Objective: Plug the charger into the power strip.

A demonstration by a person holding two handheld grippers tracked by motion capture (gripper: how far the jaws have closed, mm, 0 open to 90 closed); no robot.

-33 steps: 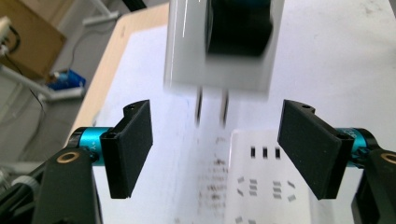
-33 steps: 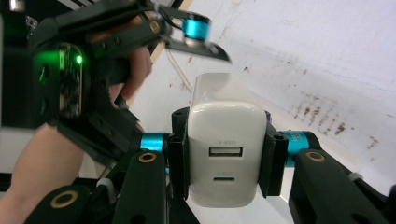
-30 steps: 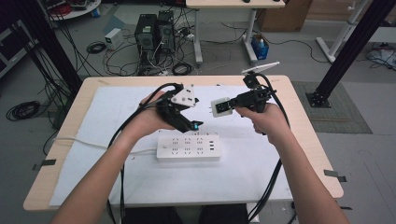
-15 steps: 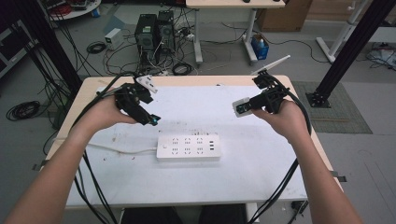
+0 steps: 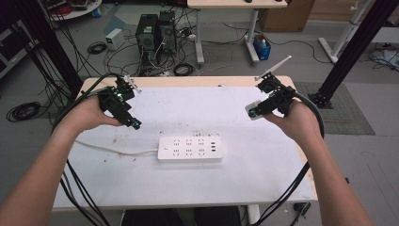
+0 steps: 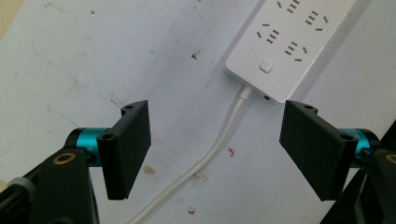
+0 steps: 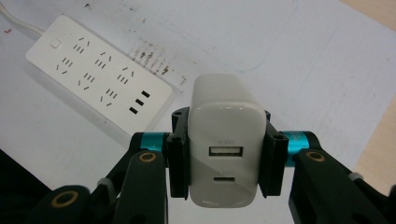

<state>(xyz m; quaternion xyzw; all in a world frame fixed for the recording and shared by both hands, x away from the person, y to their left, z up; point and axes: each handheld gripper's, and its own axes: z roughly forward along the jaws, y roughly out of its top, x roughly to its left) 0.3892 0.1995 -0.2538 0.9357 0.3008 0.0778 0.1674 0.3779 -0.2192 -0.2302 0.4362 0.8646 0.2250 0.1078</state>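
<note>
While the person's forearms reach in from the near edge of the white table (image 5: 197, 188), the left gripper (image 5: 134, 123) hangs over the table's left part, above and to the left of the power strip (image 5: 189, 149). In the left gripper view its two black jaws stand wide apart with nothing between them but the bare tabletop and the strip's white cord (image 6: 212, 149); they have just been opening further. That cord runs from the strip's left end across the table toward the left edge. The strip lies flat near the middle of the table, its sockets facing up and its three small ports at the right end. Well to the right of it and somewhat farther back, the right gripper (image 5: 254, 113) is held above the table's right part. Its jaws are clamped on the sides of a white charger (image 7: 224, 149), whose face with two ports looks toward the right gripper view's camera. The charger is off the table, well apart from the strip.
</note>
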